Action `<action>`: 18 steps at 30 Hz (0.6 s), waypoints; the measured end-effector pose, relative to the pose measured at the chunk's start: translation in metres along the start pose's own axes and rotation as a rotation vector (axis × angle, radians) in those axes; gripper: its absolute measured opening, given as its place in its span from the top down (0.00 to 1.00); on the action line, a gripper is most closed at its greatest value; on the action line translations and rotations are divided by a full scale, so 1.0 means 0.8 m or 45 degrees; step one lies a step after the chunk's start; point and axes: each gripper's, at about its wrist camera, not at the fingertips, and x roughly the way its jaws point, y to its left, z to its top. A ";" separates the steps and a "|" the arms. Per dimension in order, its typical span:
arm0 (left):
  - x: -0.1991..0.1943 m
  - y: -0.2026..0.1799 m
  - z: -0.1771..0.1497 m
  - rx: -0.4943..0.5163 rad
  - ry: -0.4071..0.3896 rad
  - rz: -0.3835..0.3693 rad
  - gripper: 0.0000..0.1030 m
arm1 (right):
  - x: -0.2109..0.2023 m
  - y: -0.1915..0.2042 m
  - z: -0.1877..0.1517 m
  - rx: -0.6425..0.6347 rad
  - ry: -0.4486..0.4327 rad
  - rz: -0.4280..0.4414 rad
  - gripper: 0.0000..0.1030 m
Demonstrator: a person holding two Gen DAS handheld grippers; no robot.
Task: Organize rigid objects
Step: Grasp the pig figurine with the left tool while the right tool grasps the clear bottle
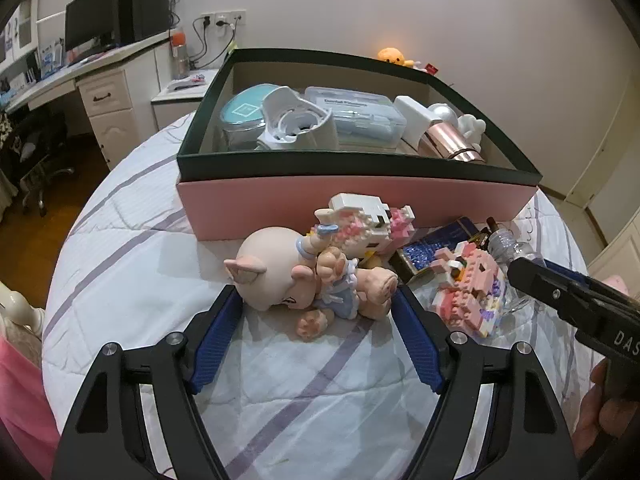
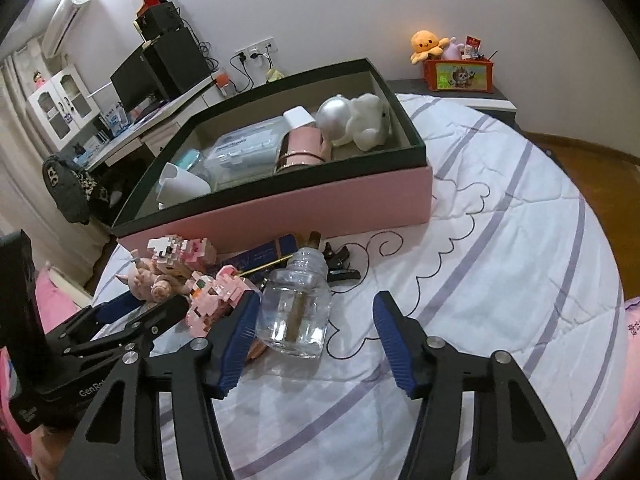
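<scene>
**Both grippers spread wide at the pile beside the box**

Your left gripper (image 1: pixel 316 304) stands wide open around the pig figurine (image 1: pixel 308 280) lying on the quilt (image 1: pixel 132 248), gripping nothing. Your right gripper (image 2: pixel 316 312) is equally spread; the clear glass bottle (image 2: pixel 296 316) sits between its fingers, nearer the left pad. The pink box (image 2: pixel 320 204) lies just behind.

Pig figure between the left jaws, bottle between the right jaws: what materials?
Pig figure: likely matte vinyl or hard plastic; smooth moulded skin, soft sheen, painted blue clothes. Bottle: looks like clear glass, possibly rigid plastic; see-through thick walls, bright glints, ribbed neck, brown stick visible inside.
</scene>
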 end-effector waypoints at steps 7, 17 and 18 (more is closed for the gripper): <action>0.014 0.000 0.008 0.006 0.011 0.017 0.20 | 0.012 0.001 0.008 0.005 0.018 0.017 0.59; 0.010 0.006 0.004 0.009 0.004 0.012 0.22 | 0.027 0.004 0.002 0.000 0.032 0.054 0.67; 0.012 0.005 0.004 0.013 0.003 0.012 0.22 | 0.031 0.005 0.004 -0.011 0.035 0.046 0.69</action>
